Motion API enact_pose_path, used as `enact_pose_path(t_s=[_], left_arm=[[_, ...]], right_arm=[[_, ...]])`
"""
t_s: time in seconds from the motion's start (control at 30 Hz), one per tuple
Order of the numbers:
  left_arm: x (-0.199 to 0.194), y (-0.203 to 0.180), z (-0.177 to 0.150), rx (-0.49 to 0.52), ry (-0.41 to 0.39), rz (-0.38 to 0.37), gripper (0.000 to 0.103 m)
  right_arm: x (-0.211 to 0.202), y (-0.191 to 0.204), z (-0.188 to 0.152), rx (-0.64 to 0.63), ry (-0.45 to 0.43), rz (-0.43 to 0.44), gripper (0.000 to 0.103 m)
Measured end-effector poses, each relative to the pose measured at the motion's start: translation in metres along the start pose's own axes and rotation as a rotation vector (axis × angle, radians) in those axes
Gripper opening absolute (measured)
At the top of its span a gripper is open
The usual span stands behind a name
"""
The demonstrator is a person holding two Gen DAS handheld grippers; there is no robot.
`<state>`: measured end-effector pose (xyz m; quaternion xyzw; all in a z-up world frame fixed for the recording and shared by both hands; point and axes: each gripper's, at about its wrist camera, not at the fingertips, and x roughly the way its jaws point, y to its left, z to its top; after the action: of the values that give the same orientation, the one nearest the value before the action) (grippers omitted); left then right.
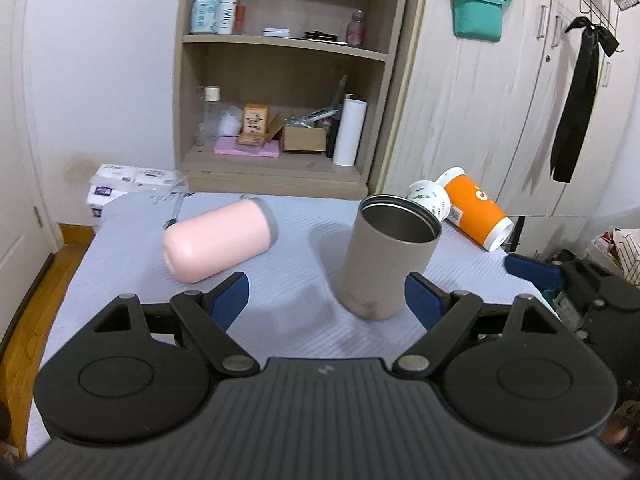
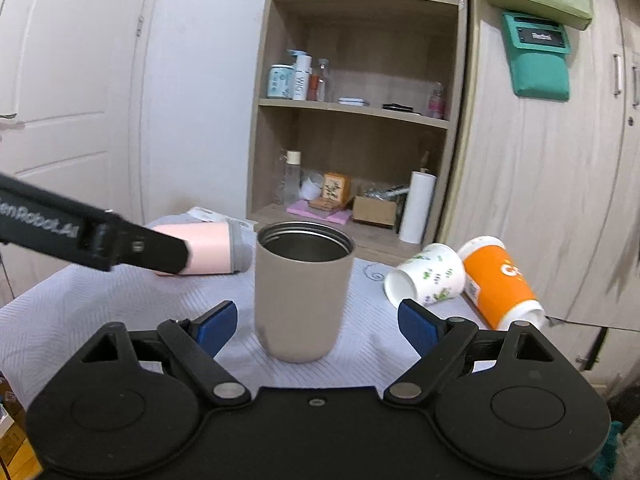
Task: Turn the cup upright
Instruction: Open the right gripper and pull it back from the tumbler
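A beige metal cup [image 1: 390, 256] stands upright, mouth up, on the table's white cloth [image 1: 288, 280]; it also shows in the right wrist view [image 2: 302, 292]. A pink cup [image 1: 218, 238] lies on its side to its left, partly hidden by the left gripper's arm in the right wrist view [image 2: 208, 250]. A floral paper cup [image 2: 426, 276] and an orange paper cup [image 2: 500, 280] lie on their sides at the right. My left gripper [image 1: 326, 298] is open and empty, just short of the beige cup. My right gripper [image 2: 318, 322] is open and empty, its jaws either side of the beige cup's base.
A wooden shelf unit [image 1: 288, 80] with bottles, boxes and a paper roll stands behind the table. A wardrobe [image 1: 500, 100] is at the right, a white door [image 2: 60, 100] at the left. Tissue packs [image 1: 132, 184] sit by the table's far left corner.
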<state>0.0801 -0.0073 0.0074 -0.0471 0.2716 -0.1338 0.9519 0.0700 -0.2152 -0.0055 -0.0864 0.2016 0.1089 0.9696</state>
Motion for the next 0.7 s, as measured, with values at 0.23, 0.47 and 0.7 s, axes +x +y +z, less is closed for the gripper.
enact_pose_path(t_s=[0.23,0.47,0.7], left_arm=[[-0.026,0.009,-0.004,-0.026,-0.006,0.032,0.087],[-0.044,0.012,-0.007,-0.022,0.004,0.062,0.09],[-0.055,0.014,-0.013,-0.01,-0.008,0.081,0.09]], right_arm=[[-0.024,-0.004,0.006,0.016,0.009,-0.04,0.091],[-0.051,-0.002,0.011,0.024,0.003,-0.061,0.092],[-0.064,0.001,0.012,0.066,0.007,-0.091,0.095]])
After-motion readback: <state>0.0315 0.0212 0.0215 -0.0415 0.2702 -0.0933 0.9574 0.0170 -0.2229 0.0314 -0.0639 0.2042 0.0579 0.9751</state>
